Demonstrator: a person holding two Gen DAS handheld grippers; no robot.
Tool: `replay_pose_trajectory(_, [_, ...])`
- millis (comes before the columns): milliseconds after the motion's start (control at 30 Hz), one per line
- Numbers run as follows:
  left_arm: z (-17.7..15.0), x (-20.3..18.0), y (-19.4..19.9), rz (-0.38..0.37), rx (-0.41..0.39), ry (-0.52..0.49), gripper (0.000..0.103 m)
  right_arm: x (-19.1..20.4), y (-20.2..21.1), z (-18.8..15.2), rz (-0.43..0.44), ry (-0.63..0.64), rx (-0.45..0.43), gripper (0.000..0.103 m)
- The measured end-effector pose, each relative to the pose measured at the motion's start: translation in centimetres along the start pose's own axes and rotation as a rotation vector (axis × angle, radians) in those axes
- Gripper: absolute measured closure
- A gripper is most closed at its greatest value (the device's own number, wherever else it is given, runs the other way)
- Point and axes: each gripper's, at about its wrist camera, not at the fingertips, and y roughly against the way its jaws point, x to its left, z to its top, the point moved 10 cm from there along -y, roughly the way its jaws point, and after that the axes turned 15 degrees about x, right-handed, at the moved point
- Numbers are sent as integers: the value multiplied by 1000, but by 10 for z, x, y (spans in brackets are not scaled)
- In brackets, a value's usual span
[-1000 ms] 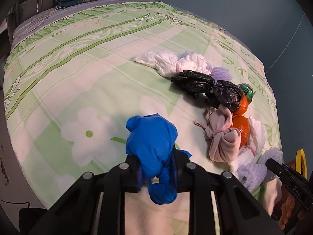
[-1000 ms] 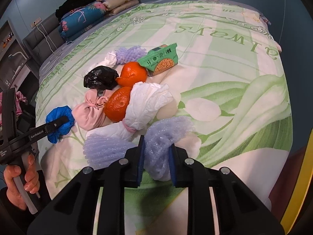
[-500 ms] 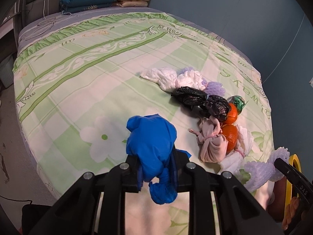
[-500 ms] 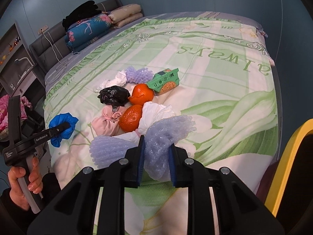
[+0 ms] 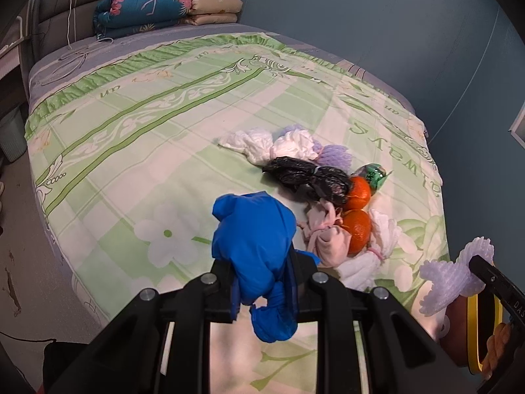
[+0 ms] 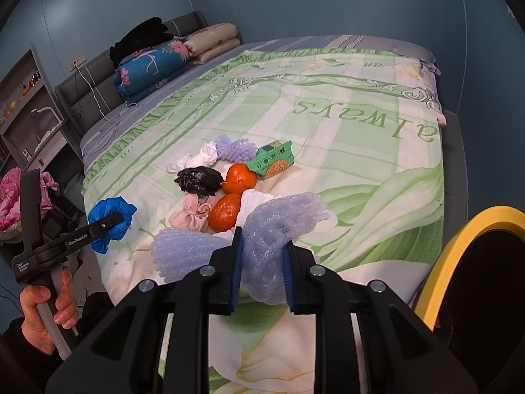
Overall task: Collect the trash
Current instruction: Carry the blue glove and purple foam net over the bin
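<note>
Black plastic tongs (image 6: pixel 262 264) with blue pads (image 6: pixel 237 262), silver screws, white lettering on the side.
</note>
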Motion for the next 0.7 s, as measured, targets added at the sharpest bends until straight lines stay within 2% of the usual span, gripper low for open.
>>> replay_pose_trajectory(700, [-3,-72,52,-56,-60,-99,83,-27,90,0,25,-50,-143,82])
